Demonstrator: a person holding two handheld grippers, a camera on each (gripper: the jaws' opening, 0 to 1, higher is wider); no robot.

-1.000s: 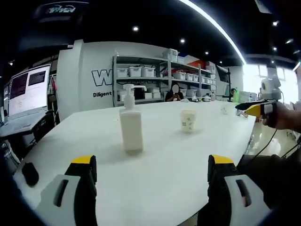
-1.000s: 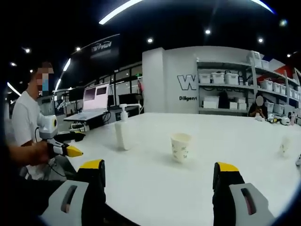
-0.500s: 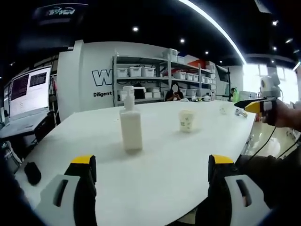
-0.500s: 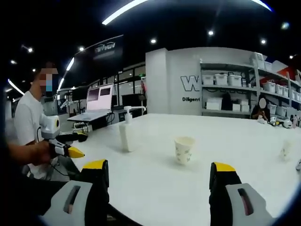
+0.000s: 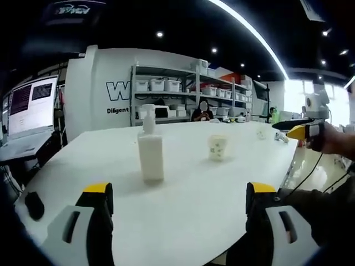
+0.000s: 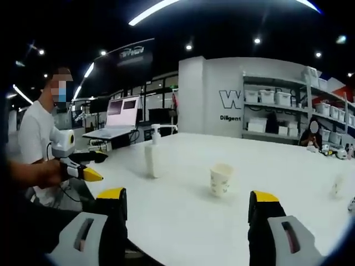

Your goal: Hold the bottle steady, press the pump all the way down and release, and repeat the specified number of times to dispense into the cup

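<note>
A white pump bottle (image 5: 150,148) stands upright on the white table (image 5: 188,177), left of centre in the left gripper view. A paper cup (image 5: 217,148) stands to its right, apart from it. My left gripper (image 5: 178,191) is open near the table's front edge, well short of the bottle, with nothing between its yellow-tipped fingers. In the right gripper view the bottle (image 6: 151,159) stands to the left of the cup (image 6: 221,179). My right gripper (image 6: 187,195) is open and holds nothing, short of the cup. Each gripper shows at the other view's side, held in a hand (image 5: 302,129) (image 6: 83,170).
A second small cup (image 5: 260,132) stands far back on the table. A black mouse (image 5: 34,205) lies at its left edge, near a lit screen (image 5: 30,105). Shelves with bins (image 5: 166,97) line the back wall. A person in a white shirt (image 6: 33,138) stands at the left.
Both views have shifted slightly with the hands. The bottle and cup stand where they were. Both grippers stay open and away from them.
</note>
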